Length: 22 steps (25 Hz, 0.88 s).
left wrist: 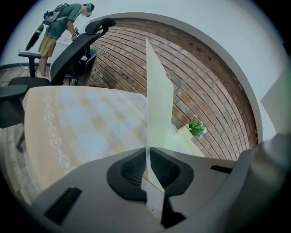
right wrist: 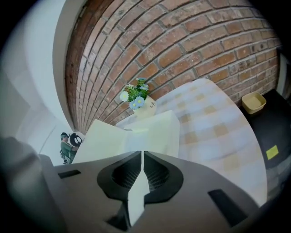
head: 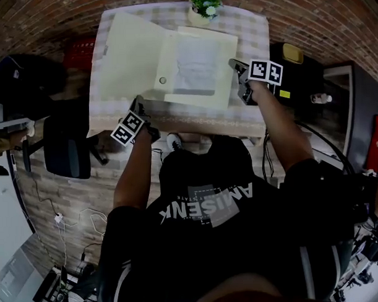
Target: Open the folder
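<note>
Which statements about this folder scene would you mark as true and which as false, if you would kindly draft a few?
1. The folder lies open on the table. True.
2. The left hand-held gripper is open and empty. False: its jaws are shut on the folder's cover.
3. The right hand-held gripper is clamped on an edge of the folder. True.
4. The flower pot stands on top of the folder. False: it stands on the table, beyond the folder's far edge.
5. A white sheet lies inside the folder. True.
</note>
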Available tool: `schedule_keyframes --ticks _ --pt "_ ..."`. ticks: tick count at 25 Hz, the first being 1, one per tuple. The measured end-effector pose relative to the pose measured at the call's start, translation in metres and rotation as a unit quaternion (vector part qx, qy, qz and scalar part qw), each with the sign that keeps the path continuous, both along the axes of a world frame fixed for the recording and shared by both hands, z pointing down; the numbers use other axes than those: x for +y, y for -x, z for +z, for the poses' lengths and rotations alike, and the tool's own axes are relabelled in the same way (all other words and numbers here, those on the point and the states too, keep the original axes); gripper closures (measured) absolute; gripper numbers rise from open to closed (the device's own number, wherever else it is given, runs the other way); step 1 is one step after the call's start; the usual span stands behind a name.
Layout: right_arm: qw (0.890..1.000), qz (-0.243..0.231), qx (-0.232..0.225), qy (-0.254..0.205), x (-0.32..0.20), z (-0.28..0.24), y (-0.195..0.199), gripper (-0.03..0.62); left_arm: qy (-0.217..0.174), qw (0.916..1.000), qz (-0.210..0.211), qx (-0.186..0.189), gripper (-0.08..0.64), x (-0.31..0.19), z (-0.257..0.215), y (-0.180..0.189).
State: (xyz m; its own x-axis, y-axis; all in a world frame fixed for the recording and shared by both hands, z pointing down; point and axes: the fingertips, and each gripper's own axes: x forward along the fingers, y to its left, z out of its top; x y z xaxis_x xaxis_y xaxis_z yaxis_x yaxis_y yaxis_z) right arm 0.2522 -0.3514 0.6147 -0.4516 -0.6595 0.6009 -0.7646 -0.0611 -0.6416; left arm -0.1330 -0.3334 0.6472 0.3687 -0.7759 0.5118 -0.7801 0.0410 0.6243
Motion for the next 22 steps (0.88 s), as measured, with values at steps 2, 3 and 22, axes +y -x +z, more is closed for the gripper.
schedule_keyframes --ticks 2,3,22 --pt "1.000 0.005 0.001 -0.008 0.006 -0.009 0.005 0.546 0.001 0.9999 0.006 0.010 0.528 0.003 -0.001 0.000" --pt "1.000 0.009 -0.001 -0.012 0.010 -0.014 0.007 0.546 -0.001 0.9998 0.012 0.014 0.528 0.006 -0.002 -0.002" --pt "0.993 0.084 0.031 -0.079 0.087 -0.085 0.035 0.546 -0.116 0.9752 0.189 0.000 0.495 0.040 -0.061 0.018"
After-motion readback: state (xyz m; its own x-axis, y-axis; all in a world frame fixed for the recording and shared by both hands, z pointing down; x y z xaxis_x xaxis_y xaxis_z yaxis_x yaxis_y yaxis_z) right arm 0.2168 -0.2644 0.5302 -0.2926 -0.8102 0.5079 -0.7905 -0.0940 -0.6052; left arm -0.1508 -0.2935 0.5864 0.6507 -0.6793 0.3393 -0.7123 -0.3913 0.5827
